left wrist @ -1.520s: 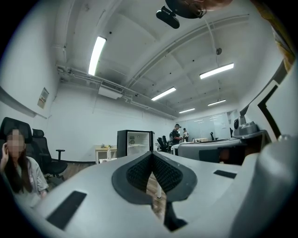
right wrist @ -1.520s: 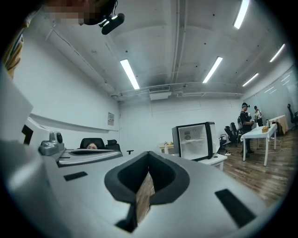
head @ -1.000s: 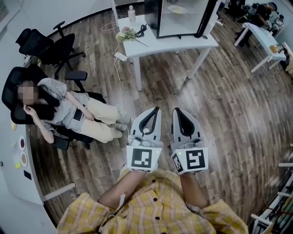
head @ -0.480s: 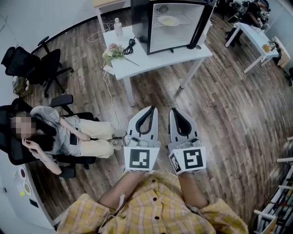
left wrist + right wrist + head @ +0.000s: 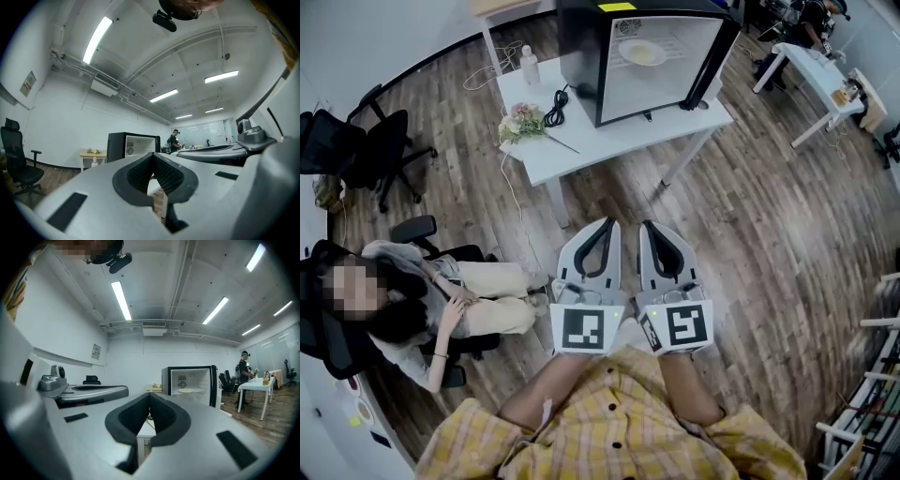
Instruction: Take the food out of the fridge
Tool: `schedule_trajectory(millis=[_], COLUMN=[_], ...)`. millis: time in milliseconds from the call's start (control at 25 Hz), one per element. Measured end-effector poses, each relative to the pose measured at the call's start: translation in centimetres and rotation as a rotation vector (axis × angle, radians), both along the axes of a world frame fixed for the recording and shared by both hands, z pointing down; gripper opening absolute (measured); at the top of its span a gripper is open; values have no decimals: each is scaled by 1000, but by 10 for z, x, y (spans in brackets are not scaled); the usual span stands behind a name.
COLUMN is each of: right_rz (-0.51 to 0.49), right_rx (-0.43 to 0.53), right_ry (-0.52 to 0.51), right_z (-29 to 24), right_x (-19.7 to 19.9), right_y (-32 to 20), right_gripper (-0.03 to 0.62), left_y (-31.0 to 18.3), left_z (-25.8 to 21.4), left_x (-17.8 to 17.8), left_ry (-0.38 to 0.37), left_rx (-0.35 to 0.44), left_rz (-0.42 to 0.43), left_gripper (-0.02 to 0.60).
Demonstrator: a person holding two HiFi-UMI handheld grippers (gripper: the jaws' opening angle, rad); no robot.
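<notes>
Short of the fridge (image 5: 649, 58), left gripper (image 5: 610, 225) and right gripper (image 5: 646, 226) side by side, fingers (image 5: 579, 251) closed, seemingly empty

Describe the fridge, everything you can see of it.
The fridge is a small black cabinet with a white inside, standing upright on the white table. Its door seems swung open at the right. A wire shelf inside carries a pale plate; a round vent shows on the back wall. A yellow sticker marks its top.
</notes>
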State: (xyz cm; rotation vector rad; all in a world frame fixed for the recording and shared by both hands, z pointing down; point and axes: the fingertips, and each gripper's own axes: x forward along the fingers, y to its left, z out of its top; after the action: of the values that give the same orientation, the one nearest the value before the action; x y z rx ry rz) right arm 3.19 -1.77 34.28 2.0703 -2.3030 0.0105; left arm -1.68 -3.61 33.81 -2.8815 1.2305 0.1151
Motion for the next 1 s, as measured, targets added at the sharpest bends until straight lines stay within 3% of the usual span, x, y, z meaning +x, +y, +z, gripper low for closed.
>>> schedule_trajectory(millis=[440,1000], right_rz=[-15,-65], right_rx=[11,-2], right_ry=[-11,-14], right_z=[11,16], right_x=[30,112], right_y=[-70,-200], right_gripper=[8,8], left_y=[-71,-197], left_z=[11,19], left_x=[29,112], left_ry=[-15,-45], left_rx=[-1,-14], left_rz=[-20,-66], left_gripper=[8,8])
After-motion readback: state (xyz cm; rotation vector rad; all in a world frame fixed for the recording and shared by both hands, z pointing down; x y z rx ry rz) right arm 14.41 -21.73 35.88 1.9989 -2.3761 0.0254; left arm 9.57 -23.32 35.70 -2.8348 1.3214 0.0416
